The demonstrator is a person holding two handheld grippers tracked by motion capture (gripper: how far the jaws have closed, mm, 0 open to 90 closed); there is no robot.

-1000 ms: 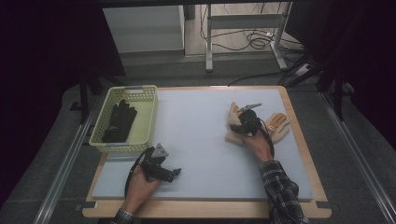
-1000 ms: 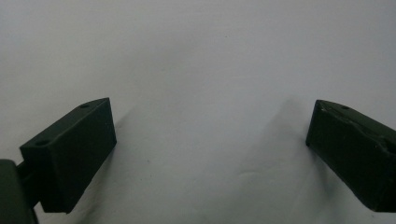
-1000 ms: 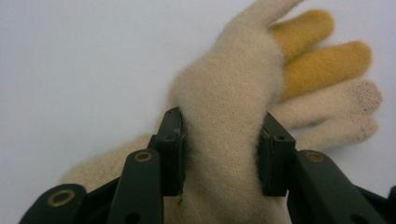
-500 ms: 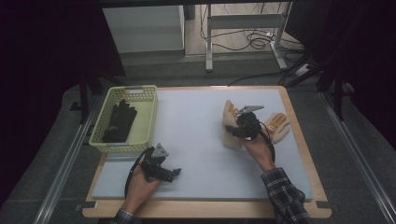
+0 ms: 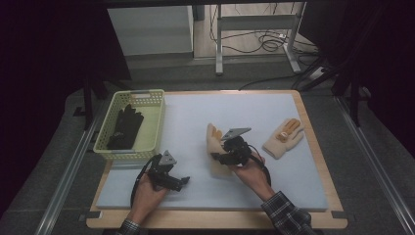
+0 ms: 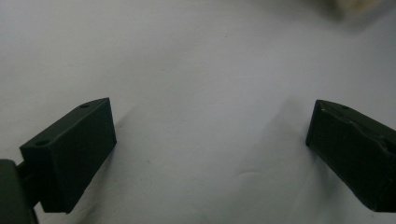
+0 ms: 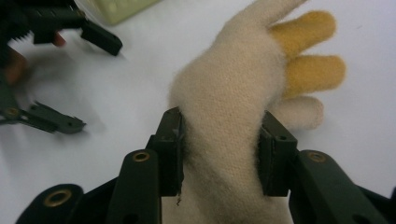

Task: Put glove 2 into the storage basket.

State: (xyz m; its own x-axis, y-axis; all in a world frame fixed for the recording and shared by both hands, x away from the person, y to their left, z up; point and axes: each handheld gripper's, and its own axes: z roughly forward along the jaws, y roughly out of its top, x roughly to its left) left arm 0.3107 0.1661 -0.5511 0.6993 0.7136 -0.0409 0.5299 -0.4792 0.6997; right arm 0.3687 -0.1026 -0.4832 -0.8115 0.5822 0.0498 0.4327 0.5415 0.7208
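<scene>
— Why does the basket (image 5: 155, 128) sit at the desk's (image 5: 313, 196) left edge?
— Likely to collect gloves. The right tongs (image 5: 221, 153) clench a cream glove (image 5: 214, 138) at frame centre; the left tongs (image 5: 182, 181) rest released, lower left.

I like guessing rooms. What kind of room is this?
Probably a lab or workshop for recording handling tasks. A padded table stands among dark curtains, cables lie on the floor behind, and a person's hands work two grippers, the right gripper pinching a glove.
</scene>
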